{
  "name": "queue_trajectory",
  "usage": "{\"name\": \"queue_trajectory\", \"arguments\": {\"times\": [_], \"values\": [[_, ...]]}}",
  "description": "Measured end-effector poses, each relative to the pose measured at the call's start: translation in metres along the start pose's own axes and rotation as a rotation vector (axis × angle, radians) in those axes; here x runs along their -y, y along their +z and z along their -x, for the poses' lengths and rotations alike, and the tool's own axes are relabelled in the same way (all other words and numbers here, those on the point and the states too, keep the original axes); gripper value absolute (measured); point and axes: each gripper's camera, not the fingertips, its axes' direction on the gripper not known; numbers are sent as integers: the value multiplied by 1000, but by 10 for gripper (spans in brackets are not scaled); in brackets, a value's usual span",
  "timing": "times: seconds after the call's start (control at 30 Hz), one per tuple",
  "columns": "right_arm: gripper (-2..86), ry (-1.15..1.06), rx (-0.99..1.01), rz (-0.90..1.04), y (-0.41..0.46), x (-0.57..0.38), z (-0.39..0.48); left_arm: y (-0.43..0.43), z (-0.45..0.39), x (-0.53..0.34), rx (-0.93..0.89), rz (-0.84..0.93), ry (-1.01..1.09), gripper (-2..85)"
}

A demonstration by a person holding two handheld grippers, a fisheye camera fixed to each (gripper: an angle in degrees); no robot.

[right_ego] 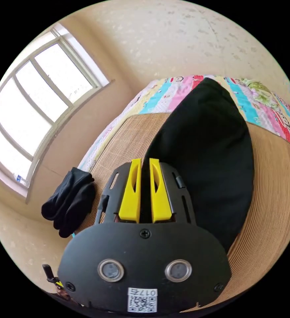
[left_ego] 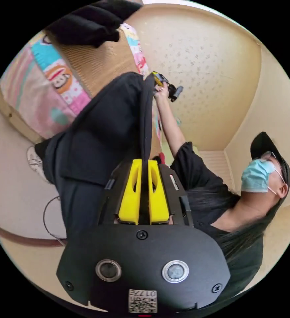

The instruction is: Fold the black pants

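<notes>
The black pants (left_ego: 105, 132) hang stretched between my two grippers above the bed. My left gripper (left_ego: 144, 161) has its yellow jaws shut on one end of the fabric edge. At the far end of that edge, a hand holds the right gripper (left_ego: 158, 79), which pinches the pants too. In the right gripper view, the right gripper (right_ego: 145, 160) is shut on the pants (right_ego: 208, 149), which drape down over the woven mat (right_ego: 274, 185).
A second dark garment (right_ego: 69, 202) lies bunched at the mat's edge near the window (right_ego: 32, 106). A colourful patchwork quilt (left_ego: 52, 86) lies under the mat. A person (left_ego: 224, 198) stands beside the bed. A white shoe (left_ego: 34, 160) lies on the floor.
</notes>
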Motion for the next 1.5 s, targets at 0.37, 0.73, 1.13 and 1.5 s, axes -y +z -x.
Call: {"name": "queue_trajectory", "arguments": {"times": [0.37,0.73,1.13,1.5], "values": [[116,-153,34,9,-105,-267,-25,-34,44,27,125,-151,37,126],[42,109,154,107,-105,-350,-41,138,5,120,634,227,150,81],[26,-2,141,265,-236,-397,-168,275,-1,-9,441,649,199,61],[117,97,215,44,-279,-391,-245,227,-31,37,295,150,408,115]]}}
